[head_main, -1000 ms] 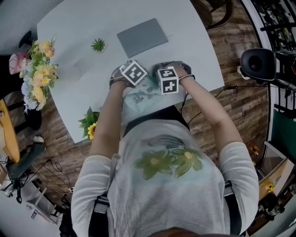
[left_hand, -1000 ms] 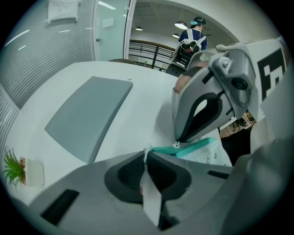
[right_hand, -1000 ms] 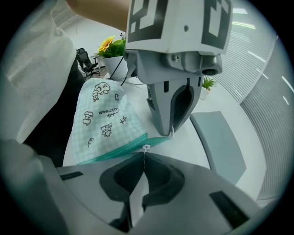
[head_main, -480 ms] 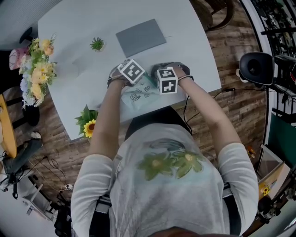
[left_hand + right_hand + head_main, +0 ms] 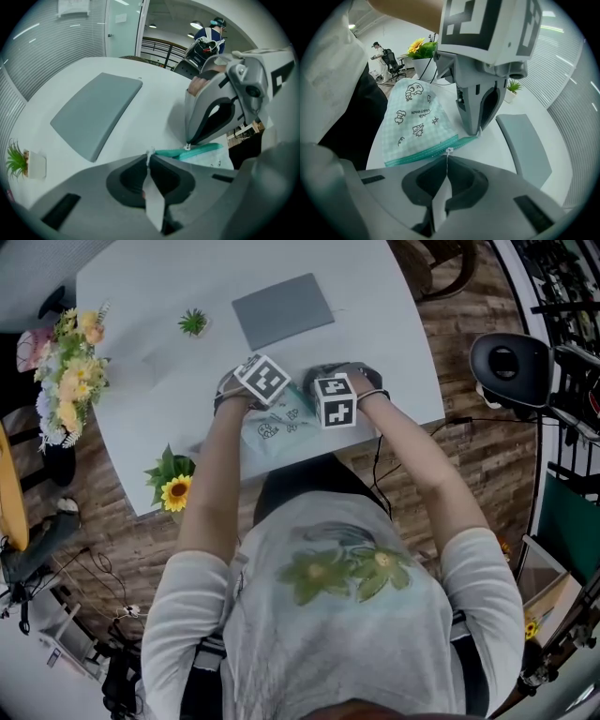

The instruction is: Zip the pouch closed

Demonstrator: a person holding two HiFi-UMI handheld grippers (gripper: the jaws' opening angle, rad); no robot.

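A pale teal checked pouch (image 5: pixel 277 432) with cartoon prints lies at the white table's near edge, its open end toward the person. In the right gripper view the pouch (image 5: pixel 417 117) shows its teal zipper band (image 5: pixel 422 152) along the far side. My right gripper (image 5: pixel 448 155) is shut on the small white zipper pull (image 5: pixel 449 150), partway along the band. My left gripper (image 5: pixel 149 157) is shut on the pouch's end beside the zipper band (image 5: pixel 201 150). Both marker cubes sit close together above the pouch, the left cube (image 5: pixel 264 381) and the right cube (image 5: pixel 337 401).
A grey flat pad (image 5: pixel 283 311) lies on the table (image 5: pixel 169 296) beyond the grippers. A tiny potted plant (image 5: pixel 194 324) stands to its left. A sunflower (image 5: pixel 175 491) and a flower bunch (image 5: pixel 66 371) sit by the table's left edge.
Both grippers and the pouch keep their places; only the head view has drifted slightly.
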